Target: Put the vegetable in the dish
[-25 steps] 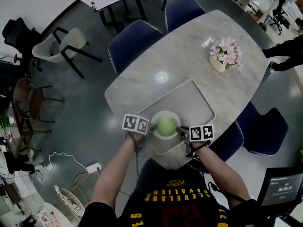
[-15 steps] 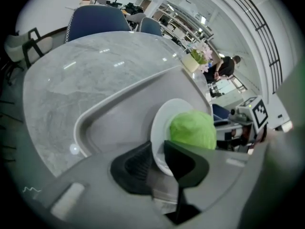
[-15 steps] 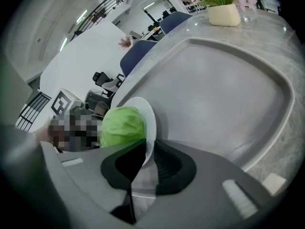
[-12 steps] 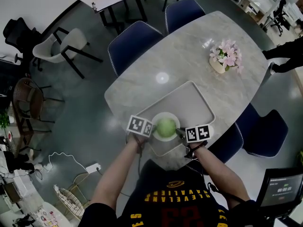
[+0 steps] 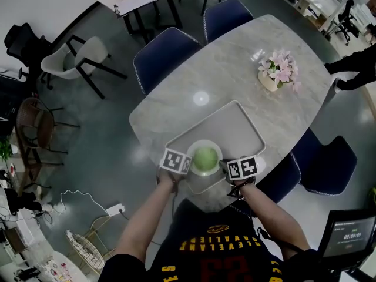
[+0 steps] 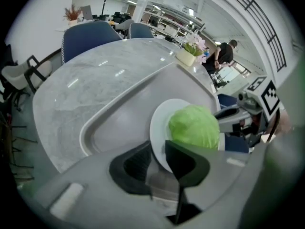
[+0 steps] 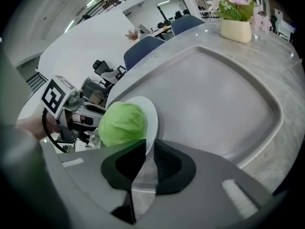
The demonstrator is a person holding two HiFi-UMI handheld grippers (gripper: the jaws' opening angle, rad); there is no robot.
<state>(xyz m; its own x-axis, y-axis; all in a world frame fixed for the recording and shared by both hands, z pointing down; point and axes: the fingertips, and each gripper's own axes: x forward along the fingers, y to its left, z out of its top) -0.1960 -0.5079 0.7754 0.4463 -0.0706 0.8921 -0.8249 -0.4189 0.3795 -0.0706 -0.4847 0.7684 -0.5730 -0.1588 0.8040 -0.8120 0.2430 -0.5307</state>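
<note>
A round green cabbage [image 5: 205,157] sits in a white dish [image 5: 194,147] over the near end of a grey tray [image 5: 235,122]. My left gripper [image 5: 189,162] is shut on the dish's left rim, my right gripper [image 5: 223,163] on its right rim. In the left gripper view the left gripper [image 6: 159,159] pinches the dish [image 6: 159,123], with the cabbage [image 6: 194,127] just beyond. From the right gripper view, the right gripper [image 7: 148,154] clamps the dish [image 7: 151,114] beside the cabbage [image 7: 122,123]. I cannot tell if the dish rests on the tray.
The tray lies on a marble table [image 5: 176,93] near its front edge. A vase of pink flowers [image 5: 277,69] stands at the far right. Blue chairs [image 5: 167,49] ring the table. A person [image 6: 224,56] stands beyond the table's far end.
Both grippers have drawn slightly inward toward the dish and a little nearer my body. The dish and cabbage stay at almost the same spot over the tray.
</note>
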